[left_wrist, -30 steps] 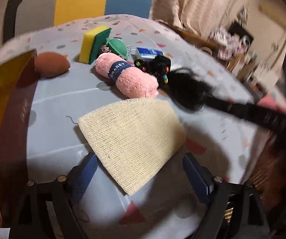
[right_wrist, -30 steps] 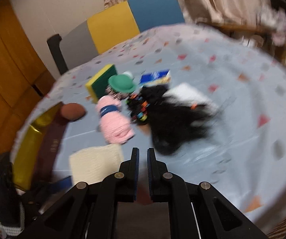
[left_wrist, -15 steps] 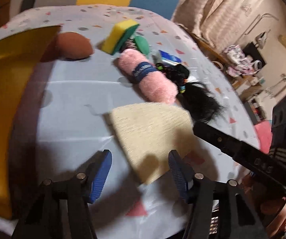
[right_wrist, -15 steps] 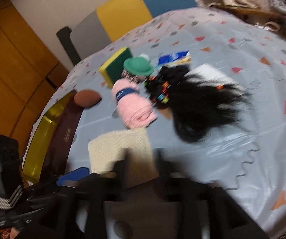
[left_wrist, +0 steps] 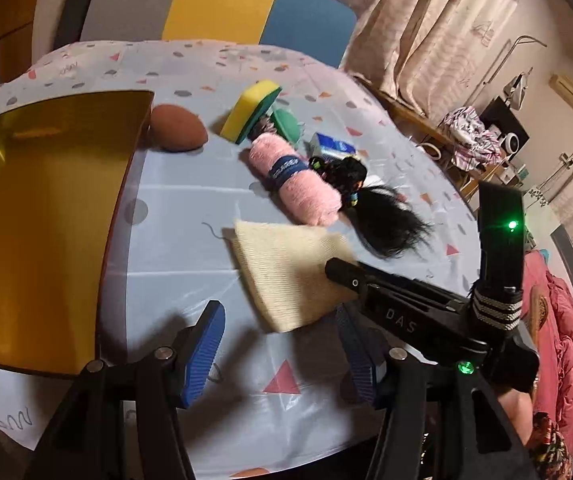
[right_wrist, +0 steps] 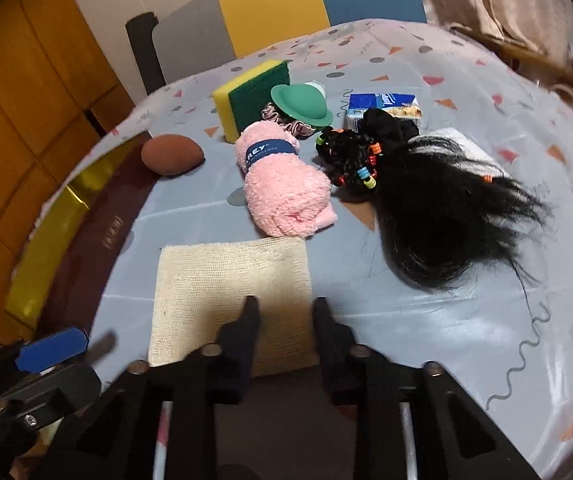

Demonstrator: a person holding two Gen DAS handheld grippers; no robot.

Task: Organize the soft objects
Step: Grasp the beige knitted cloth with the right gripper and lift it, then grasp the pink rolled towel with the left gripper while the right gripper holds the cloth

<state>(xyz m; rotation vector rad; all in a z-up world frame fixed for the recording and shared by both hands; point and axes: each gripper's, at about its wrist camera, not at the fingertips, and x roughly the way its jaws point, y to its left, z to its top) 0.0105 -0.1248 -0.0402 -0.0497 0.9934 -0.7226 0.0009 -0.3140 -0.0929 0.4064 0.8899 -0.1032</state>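
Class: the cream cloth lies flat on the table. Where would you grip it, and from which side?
Pinch the cream cloth at its near edge, coming in low from the front: it lies flat, so only an edge offers purchase, and the open right gripper already straddles there.

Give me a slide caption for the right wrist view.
Open right tool poised over the cream cloth, with pink towel and black wig beyond.

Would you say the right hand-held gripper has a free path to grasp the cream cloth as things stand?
Probably yes. The right hand-held gripper is open, its fingers already over the near edge of the cream cloth, with nothing lying on it. The pink towel roll sits just beyond the far edge.
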